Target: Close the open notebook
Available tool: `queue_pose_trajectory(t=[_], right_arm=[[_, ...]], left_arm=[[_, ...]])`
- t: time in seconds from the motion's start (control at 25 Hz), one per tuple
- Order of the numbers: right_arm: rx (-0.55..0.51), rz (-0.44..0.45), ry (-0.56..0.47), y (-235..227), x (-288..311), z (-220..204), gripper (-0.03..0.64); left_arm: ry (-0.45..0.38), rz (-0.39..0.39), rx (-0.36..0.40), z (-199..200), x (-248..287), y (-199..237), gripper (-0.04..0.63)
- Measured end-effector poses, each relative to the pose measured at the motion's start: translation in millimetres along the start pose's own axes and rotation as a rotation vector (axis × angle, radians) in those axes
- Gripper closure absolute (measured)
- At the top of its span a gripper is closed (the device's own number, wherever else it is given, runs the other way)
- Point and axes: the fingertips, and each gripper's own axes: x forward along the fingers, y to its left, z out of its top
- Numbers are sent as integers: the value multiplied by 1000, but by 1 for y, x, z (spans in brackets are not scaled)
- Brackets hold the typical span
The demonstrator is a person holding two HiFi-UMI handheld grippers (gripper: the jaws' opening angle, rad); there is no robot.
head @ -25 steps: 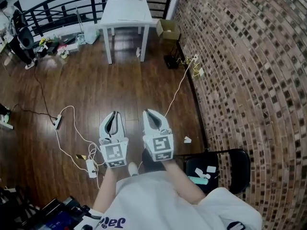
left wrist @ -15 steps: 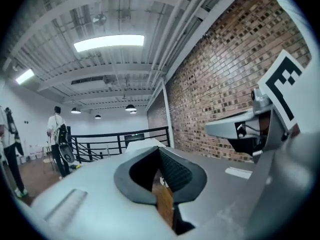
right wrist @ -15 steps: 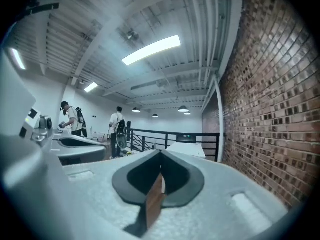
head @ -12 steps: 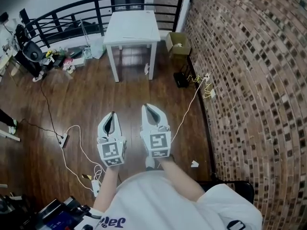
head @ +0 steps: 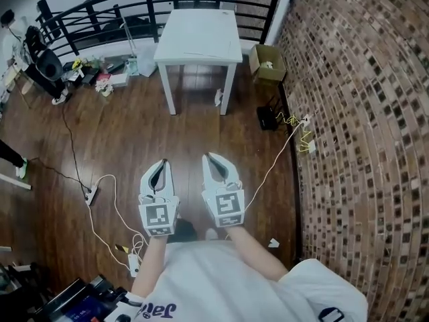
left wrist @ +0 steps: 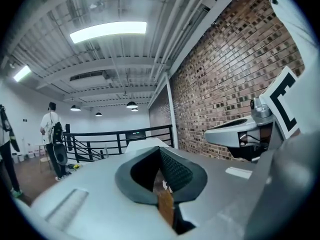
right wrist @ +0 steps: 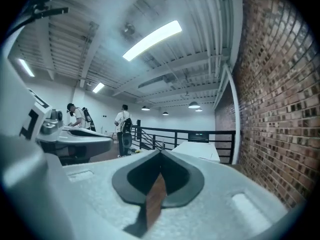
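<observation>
Ahead across the wood floor stands the white table (head: pixel 201 25), well apart from both tongs. The notebook cannot be picked out from here. A faint line (head: pixel 204 54) on the table top may be its edge, but it is too small to tell. The left tongs (head: pixel 161 163) and right tongs (head: pixel 208 157) are held out side by side, each pressed together on nothing, as both gripper views show.

The main risk, I judge, lies underfoot. A white cable (head: pixel 110 193) loops over the floor just left of the left tongs toward a power strip (head: pixel 133 263), and another cable (head: pixel 271 166) runs near the brick wall. A foot could catch either on the way to the table. Once there, tongs pressed together would only shove the cover or slide the notebook, so they must part first. A pale notebook on a pale top is also easy to misjudge, and pages could get creased.
</observation>
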Motion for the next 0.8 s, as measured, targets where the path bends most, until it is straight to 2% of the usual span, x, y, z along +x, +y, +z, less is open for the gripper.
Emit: queue_pose_trajectory(t=[0.16,0.28,0.4,0.56,0.64,0.72,0.8], right_arm=[[-11,44,-9,-8,49,-1,634],[-24,38,-2,-18,103,7,632],[-63,-11,6,-37,150,28,632],[-71,-115,10,-65,205,41,632],[-38,-128,11,-68,226,40,630],[30,-108,-7,-67,243,41,629],[53,-95,-15,-71,257,46,629]], left_arm=[[-26,-63,-38,-4,55,21,587],[-55,-87,-53,6,106,53,580],[-80,-119,-74,30,160,88,580],[-113,-155,-26,44,215,129,580],[-84,-199,-43,33,238,138,580],[-33,-240,-80,18,259,141,580],[-5,-259,-92,11,275,140,580]])
